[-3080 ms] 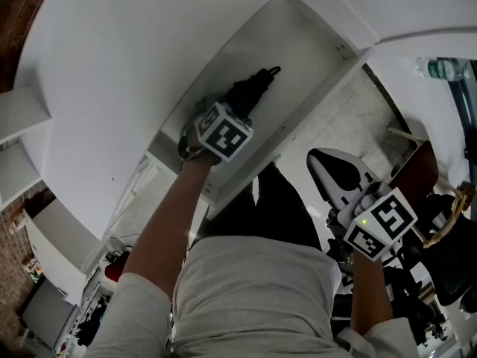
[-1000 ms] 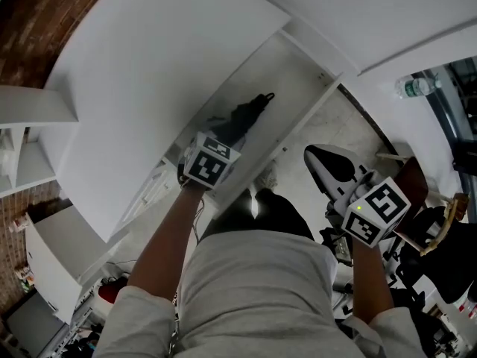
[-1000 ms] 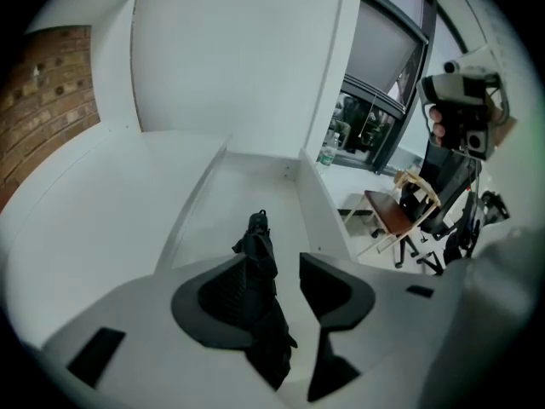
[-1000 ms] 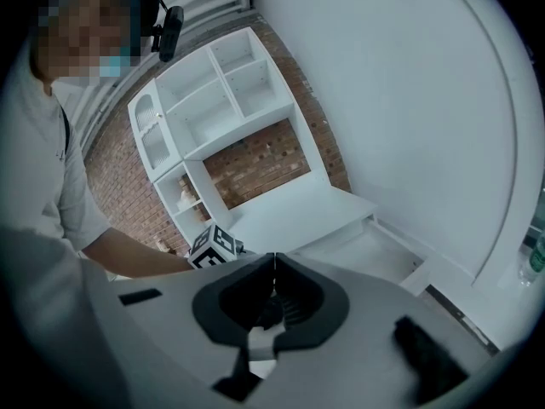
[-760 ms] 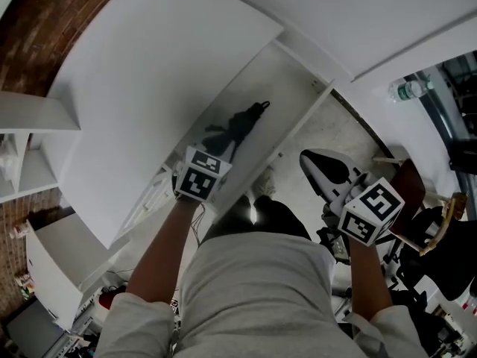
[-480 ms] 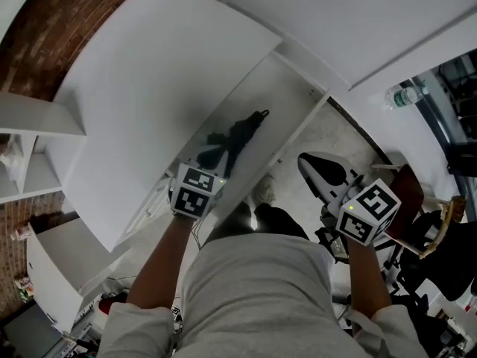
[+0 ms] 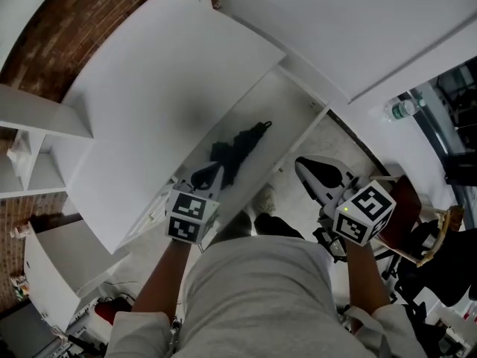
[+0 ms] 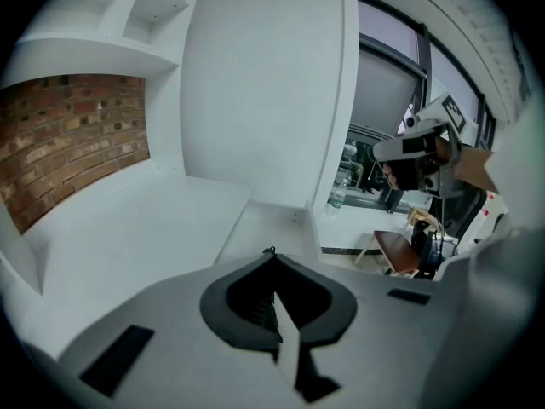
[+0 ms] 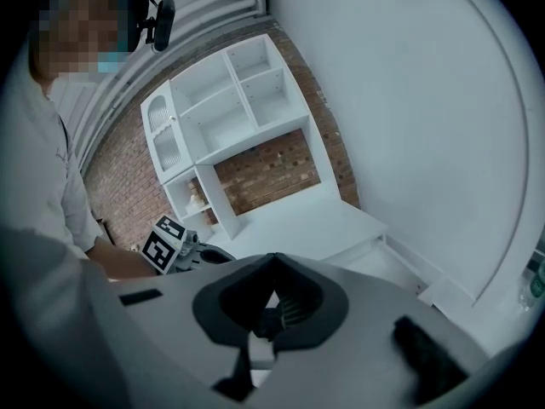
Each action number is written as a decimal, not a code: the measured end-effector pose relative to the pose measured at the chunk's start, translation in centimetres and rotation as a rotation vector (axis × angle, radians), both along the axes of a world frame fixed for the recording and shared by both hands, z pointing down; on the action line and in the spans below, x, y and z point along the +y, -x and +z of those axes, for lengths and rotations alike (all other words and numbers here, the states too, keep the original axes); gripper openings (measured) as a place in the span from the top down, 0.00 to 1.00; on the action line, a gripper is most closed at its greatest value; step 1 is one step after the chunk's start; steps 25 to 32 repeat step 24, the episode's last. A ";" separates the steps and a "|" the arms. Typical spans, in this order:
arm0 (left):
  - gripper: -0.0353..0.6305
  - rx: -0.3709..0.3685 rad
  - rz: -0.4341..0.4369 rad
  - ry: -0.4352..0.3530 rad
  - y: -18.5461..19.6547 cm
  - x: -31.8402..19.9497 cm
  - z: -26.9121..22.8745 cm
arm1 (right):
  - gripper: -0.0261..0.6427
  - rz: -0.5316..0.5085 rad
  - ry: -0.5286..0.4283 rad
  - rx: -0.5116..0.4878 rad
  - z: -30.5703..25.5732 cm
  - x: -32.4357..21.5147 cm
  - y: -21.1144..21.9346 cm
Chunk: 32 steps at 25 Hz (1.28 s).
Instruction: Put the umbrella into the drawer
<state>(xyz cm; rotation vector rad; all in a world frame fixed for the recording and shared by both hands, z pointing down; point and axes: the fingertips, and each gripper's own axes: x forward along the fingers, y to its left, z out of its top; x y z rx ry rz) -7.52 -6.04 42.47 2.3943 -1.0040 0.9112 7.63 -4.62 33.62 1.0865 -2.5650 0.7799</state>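
Observation:
A folded black umbrella [image 7: 237, 151] lies inside the open white drawer [image 7: 287, 99], apart from both grippers. My left gripper [image 7: 206, 176] hovers over the drawer's near end, just short of the umbrella, and its marker cube [image 7: 186, 216] sits closer to me. In the left gripper view the left gripper [image 8: 272, 258] has its jaws pressed together with nothing between them. My right gripper [image 7: 304, 168] hangs to the right of the drawer, outside it. In the right gripper view the right gripper [image 9: 272, 260] also shows its jaws together and empty.
A broad white cabinet top [image 7: 171, 73] runs beside the drawer. A water bottle [image 7: 400, 109] stands on a white ledge at the right. A brown stool [image 7: 408, 200] and dark clutter fill the floor at the right. White shelves [image 9: 230, 135] stand against a brick wall.
The left gripper let go of the umbrella, shut, and drew back up towards me. The umbrella stays in the drawer. The right gripper rose slightly.

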 end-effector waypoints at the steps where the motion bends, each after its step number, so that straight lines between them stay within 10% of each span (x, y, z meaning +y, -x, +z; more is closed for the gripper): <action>1: 0.92 -0.001 -0.004 -0.005 0.2 -0.1 -0.2 | 0.92 -0.006 -0.002 0.001 -0.1 0.0 0.2; 32: 0.92 0.026 -0.022 -0.068 -1.1 -1.2 -3.3 | 0.92 -0.037 -0.046 -0.024 -2.1 -1.4 0.7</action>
